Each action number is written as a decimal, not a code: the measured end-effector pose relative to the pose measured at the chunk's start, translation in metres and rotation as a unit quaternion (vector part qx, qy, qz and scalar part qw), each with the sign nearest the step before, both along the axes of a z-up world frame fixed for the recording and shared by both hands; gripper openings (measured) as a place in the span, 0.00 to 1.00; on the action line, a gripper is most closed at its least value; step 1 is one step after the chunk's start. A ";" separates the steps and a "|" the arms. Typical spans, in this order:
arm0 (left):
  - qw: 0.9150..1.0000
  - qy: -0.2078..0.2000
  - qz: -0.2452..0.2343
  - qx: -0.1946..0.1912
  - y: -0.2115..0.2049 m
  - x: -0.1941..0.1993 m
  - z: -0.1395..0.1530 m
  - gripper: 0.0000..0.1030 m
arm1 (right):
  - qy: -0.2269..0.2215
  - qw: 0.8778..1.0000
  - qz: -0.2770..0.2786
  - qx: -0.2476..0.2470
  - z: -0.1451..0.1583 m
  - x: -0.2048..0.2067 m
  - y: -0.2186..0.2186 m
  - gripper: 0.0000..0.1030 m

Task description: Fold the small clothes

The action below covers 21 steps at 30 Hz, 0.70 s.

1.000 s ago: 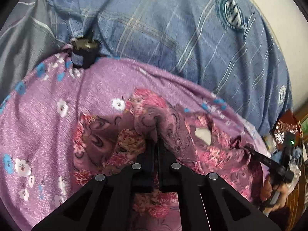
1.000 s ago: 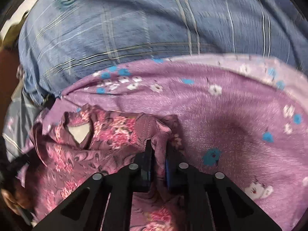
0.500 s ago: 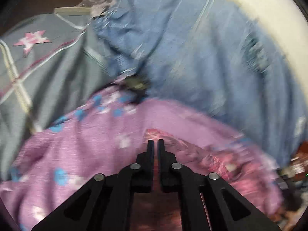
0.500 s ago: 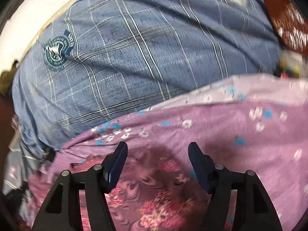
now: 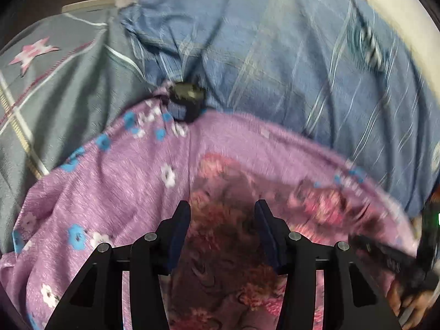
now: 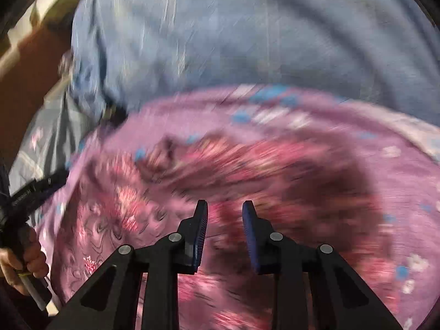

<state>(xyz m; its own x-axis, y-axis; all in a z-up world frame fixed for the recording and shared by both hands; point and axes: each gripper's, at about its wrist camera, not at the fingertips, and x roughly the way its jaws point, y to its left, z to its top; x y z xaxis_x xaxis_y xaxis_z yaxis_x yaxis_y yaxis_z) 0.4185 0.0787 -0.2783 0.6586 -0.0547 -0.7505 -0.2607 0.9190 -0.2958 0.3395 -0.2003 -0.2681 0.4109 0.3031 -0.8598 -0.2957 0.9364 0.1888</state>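
Observation:
A small pink and maroon floral garment (image 5: 324, 200) lies crumpled on a purple cloth with blue and white flowers (image 5: 115, 187). My left gripper (image 5: 222, 214) hovers over the garment's near part, its jaws opening, and no pad presses on the fabric. In the right wrist view the same garment (image 6: 115, 214) spreads across the purple cloth (image 6: 398, 181). My right gripper (image 6: 225, 214) sits above it with the jaws closing. A gap shows between the pads, and the cloth lies below them. Both views are blurred by motion.
Behind the purple cloth rises a blue checked cover (image 5: 275, 55) (image 6: 247, 41). A grey sheet with a pink star (image 5: 55, 82) lies at the left. A small black object (image 5: 187, 101) rests at the purple cloth's far edge. A hand (image 5: 407, 302) (image 6: 24, 264) holds each opposite gripper.
Both grippers were shut on a raised fold of the floral garment and have let it go. The left jaws have spread apart. The right jaws opened wide, then narrowed, and swung sideways.

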 end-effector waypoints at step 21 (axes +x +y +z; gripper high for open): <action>0.992 0.083 0.007 0.090 -0.003 0.003 -0.018 0.61 | -0.061 0.993 -0.073 0.071 0.030 -0.045 -0.041 0.30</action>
<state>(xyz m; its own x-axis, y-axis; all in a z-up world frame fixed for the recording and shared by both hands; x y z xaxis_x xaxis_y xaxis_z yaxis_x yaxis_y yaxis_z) 0.4218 0.0754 -0.2964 0.5241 0.0985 -0.8459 -0.3052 0.9490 -0.0786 0.2948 -0.2411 -0.2383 0.5583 0.3473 -0.7534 -0.1882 0.9375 0.2927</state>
